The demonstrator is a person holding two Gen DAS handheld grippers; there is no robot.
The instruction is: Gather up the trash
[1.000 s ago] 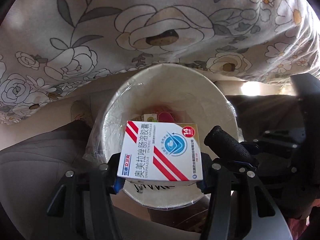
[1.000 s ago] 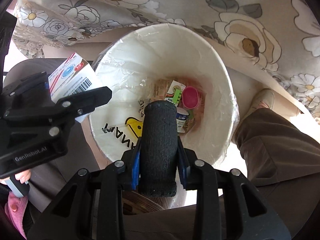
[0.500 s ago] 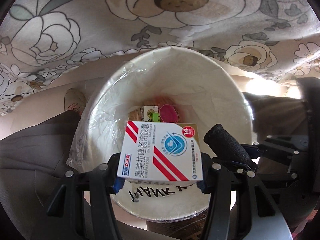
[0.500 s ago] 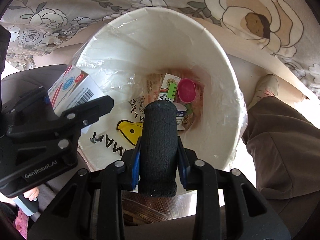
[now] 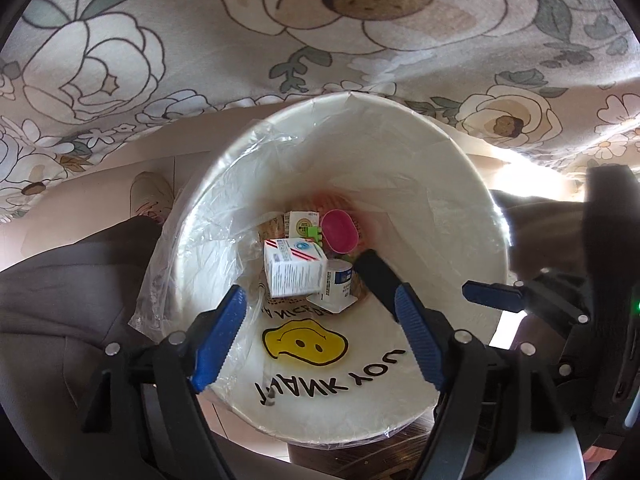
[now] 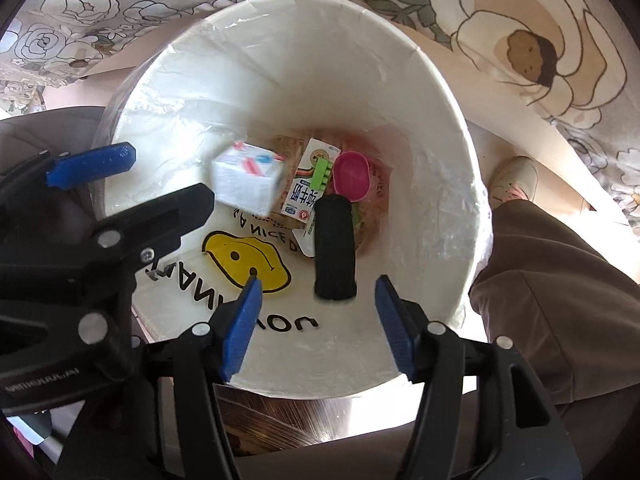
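A white bin lined with a clear bag sits below both grippers; it also shows in the right wrist view. My left gripper is open and empty above the bin. The white medicine box with red stripes is loose inside the bin, also in the right wrist view. My right gripper is open. The black foam cylinder is free of the pads, inside the bin, and shows in the left wrist view.
In the bin lie a pink cup, a milk carton and a green clip. A floral cloth hangs behind. A person's trouser leg and shoe are at the right.
Both grippers have opened. The medicine box has left the left gripper and the black cylinder has left the right gripper; both are now down in the bin.
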